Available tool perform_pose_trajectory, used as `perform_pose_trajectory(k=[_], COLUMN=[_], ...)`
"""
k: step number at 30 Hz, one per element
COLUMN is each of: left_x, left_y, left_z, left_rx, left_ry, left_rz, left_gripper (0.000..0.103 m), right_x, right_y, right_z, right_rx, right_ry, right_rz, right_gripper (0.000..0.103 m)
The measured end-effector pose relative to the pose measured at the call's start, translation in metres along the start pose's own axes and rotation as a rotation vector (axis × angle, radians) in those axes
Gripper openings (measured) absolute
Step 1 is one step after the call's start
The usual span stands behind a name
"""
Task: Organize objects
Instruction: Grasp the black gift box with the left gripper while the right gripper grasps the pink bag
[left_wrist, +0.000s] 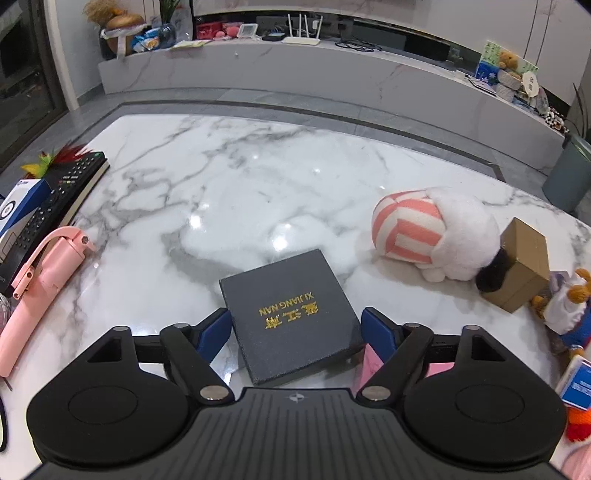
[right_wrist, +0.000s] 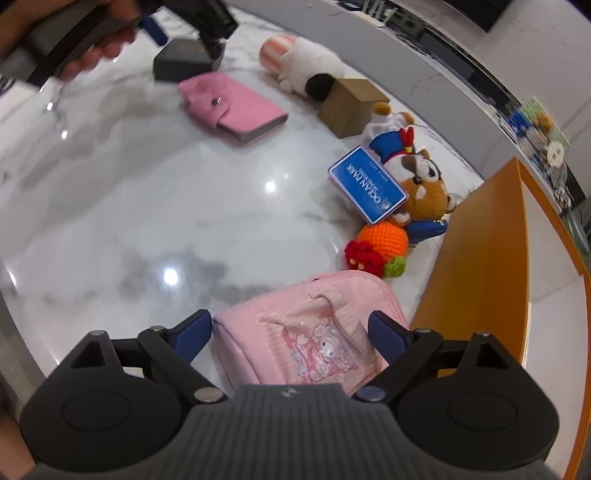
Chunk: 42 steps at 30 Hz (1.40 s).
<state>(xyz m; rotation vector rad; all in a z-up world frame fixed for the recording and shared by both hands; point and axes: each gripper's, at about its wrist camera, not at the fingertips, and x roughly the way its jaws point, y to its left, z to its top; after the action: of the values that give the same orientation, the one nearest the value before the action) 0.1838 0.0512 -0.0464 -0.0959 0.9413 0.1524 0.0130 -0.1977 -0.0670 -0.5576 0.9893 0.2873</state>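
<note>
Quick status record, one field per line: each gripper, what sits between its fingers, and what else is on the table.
left gripper: open, fingers either side of black box, not visibly pressing
right gripper: open, fingers straddling pink pouch
surface: marble table
near black box: pink wallet, striped plush, cardboard box
near pouch: blue card, crochet orange, orange bin

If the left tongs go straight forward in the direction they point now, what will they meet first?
Most likely the dark grey box. It already lies between the open blue pads of the left tongs, tilted, with one edge on a pink wallet. Depth is unclear, so contact may come at once.
</note>
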Motion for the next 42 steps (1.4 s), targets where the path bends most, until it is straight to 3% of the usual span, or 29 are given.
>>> perform_pose_trajectory(k=[8, 11, 15, 18, 22, 26, 33, 36, 42], left_x=[0.012, 0.016, 0.018, 0.015, 0.009, -0.002, -0.031, -0.044, -0.054], left_y=[-0.013, -0.007, 0.006, 0.008, 0.014, 0.022, 0.033, 0.028, 0.014], left_z=[0.003, 0.004, 0.002, -0.002, -0.01, -0.024, -0.058, -0.074, -0.085], left_rx=[0.042, -0.008, -0.08, -0.053, -0.016, 0.043, 0.152, 0.178, 0.205], left_ry=[0.029, 0.049, 0.07, 0.06, 0.057, 0.079, 0.192, 0.208, 0.164], left_rz=[0.07, 0.047, -0.018, -0.045, -0.075, -0.094, -0.13, -0.136, -0.101], left_gripper=[0.101, 0.101, 0.096, 0.095, 0.095, 0.095, 0.095, 0.095, 0.096], right_x=[0.005, 0.008, 0.016, 0.016, 0.016, 0.014, 0.014, 0.013, 0.006], right_y=[-0.005, -0.004, -0.016, -0.018, -0.015, -0.008, 0.019, 0.013, -0.022], right_z=[-0.003, -0.004, 0.0, 0.003, 0.009, 0.017, 0.023, 0.028, 0.026], right_rx=[-0.092, -0.133, -0.053, -0.024, -0.009, 0.004, -0.147, -0.072, 0.313], right_ry=[0.051, 0.093, 0.122, 0.131, 0.138, 0.101, 0.016, 0.029, 0.071], right_rz=[0.028, 0.05, 0.089, 0.121, 0.146, 0.169, 0.134, 0.115, 0.189], right_gripper=[0.093, 0.096, 0.096, 0.086, 0.08, 0.08, 0.085, 0.09, 0.093])
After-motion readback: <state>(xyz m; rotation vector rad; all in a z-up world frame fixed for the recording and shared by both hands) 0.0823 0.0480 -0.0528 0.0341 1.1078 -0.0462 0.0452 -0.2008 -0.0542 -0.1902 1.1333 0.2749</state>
